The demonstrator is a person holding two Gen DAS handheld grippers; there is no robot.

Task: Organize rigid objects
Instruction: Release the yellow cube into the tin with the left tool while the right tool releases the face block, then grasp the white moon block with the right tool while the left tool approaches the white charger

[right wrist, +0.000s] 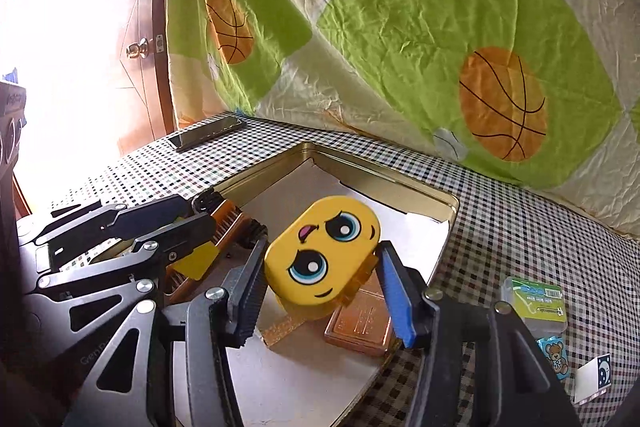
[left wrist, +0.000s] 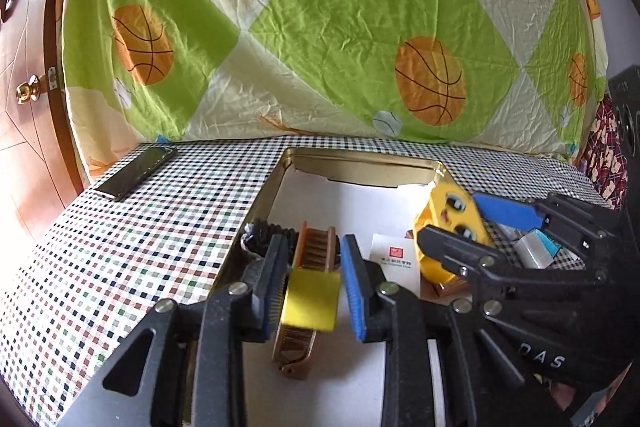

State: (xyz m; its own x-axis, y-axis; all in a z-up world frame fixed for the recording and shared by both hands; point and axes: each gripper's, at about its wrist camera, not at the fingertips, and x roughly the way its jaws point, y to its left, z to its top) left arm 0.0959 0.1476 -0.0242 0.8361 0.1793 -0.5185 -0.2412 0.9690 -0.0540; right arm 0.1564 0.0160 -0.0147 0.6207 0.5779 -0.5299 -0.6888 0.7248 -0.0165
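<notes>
A shallow gold tin tray [left wrist: 360, 167] lined with white paper lies on the checked tablecloth. A brown brush [left wrist: 316, 251] with a yellow band lies along the tray's left side. My left gripper [left wrist: 312, 247] straddles the brush, its pads close on either side with a thin gap, so it is open. A yellow box with a cartoon face [right wrist: 320, 259] leans tilted on a copper-coloured tin [right wrist: 360, 327] in the tray. My right gripper [right wrist: 323, 247] brackets the box with its pads just off the edges, open. In the left wrist view the right gripper [left wrist: 452, 217] brackets the same box [left wrist: 452, 211].
A dark phone [left wrist: 136, 171] lies at the table's far left corner. A white card [left wrist: 390, 255] lies in the tray, and a black ribbed item [left wrist: 260, 231] beside the brush. Small packets [right wrist: 536, 303] and a bear packet [right wrist: 554, 351] lie right of the tray. A basketball-print sheet [left wrist: 320, 27] hangs behind.
</notes>
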